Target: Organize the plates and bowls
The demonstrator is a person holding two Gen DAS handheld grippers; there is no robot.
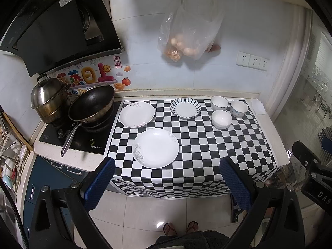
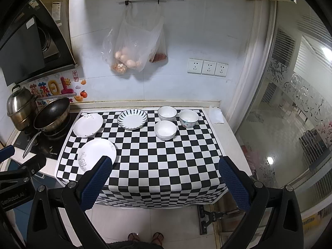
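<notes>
Plates (image 1: 155, 147) and bowls (image 1: 221, 119) lie apart on the checkered worktop (image 1: 207, 145), both grippers' jaws wide and empty above its near edge, so I'd pinch the nearest plate's rim first, stacking gently.

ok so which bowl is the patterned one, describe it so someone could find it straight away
Start at the checkered cloth on the counter and go to its far right corner, where three bowls cluster. The patterned bowl is the rightmost, nearest the crumpled white tissue. Unlike the two plain white bowls beside it, its outside carries a coloured design.
</notes>
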